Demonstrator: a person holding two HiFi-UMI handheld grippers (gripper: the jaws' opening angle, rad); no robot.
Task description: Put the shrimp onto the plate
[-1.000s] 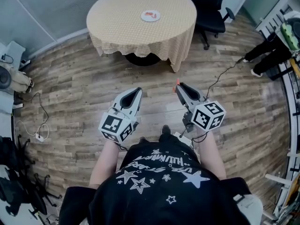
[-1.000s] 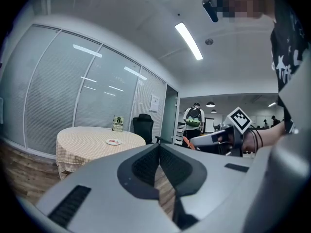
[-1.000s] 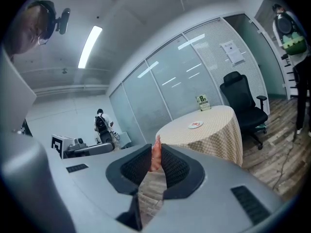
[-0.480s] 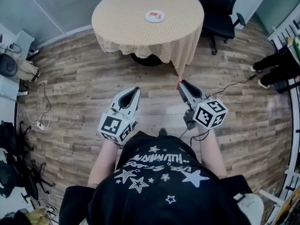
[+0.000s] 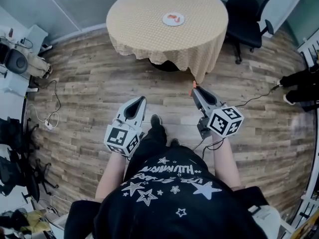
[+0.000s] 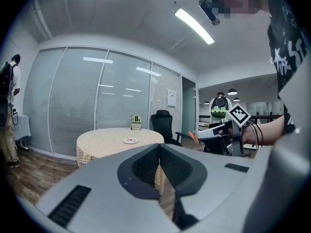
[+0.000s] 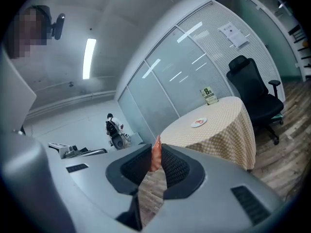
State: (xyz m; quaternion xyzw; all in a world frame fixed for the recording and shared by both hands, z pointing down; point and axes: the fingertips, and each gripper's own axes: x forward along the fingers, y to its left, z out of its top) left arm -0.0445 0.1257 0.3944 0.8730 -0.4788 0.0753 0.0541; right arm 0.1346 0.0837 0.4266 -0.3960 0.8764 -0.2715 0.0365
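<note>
A small white plate (image 5: 173, 19) with an orange item on it lies on a round table (image 5: 144, 19) with a checked cloth, well ahead of me. The plate (image 6: 130, 140) is tiny in the left gripper view, and the plate (image 7: 198, 123) is equally small in the right gripper view. My right gripper (image 5: 194, 88) is shut on an orange shrimp (image 7: 156, 156), which pokes up between the pads; the shrimp (image 5: 193, 85) also peeps out at the tips from above. My left gripper (image 5: 140, 101) is shut with nothing in it. Both are held over the wooden floor, short of the table.
A black office chair (image 5: 249, 9) stands right of the table. Cables (image 5: 50, 123) and equipment (image 5: 20, 63) lie along the left wall, more gear at the far right edge. A small sign (image 6: 136, 122) stands at the table's back. A person (image 6: 8, 110) stands far left.
I have stepped forward and turned slightly: the table and plate have shifted right in the head view. Both grippers keep their hold and pose.
</note>
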